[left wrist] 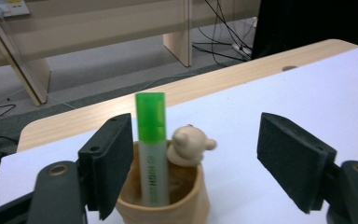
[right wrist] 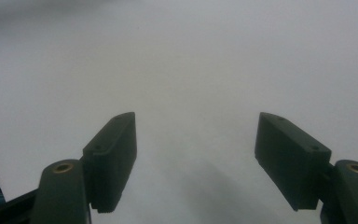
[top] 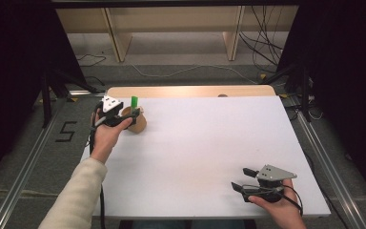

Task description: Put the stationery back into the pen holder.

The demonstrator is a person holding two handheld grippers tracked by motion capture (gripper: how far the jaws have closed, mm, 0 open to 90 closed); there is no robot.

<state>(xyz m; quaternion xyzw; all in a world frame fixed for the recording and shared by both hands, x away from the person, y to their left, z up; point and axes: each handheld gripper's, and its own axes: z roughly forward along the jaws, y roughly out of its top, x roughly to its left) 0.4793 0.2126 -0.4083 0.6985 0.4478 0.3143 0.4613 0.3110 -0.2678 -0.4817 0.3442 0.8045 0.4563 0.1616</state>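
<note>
Left gripper (top: 132,116): far left, black jaws spread wide.
Right gripper (top: 242,179): near right, jaws apart, low.

Green highlighter (left wrist: 151,140) upright in tan cup (left wrist: 186,205).
Capped, cap up, leaning on the cup's near-left wall; white barrel with printed lettering. Round wooden-looking cup with small bear figure (left wrist: 189,143) on its rim, standing at the table's far left corner, near the edge.
</note>
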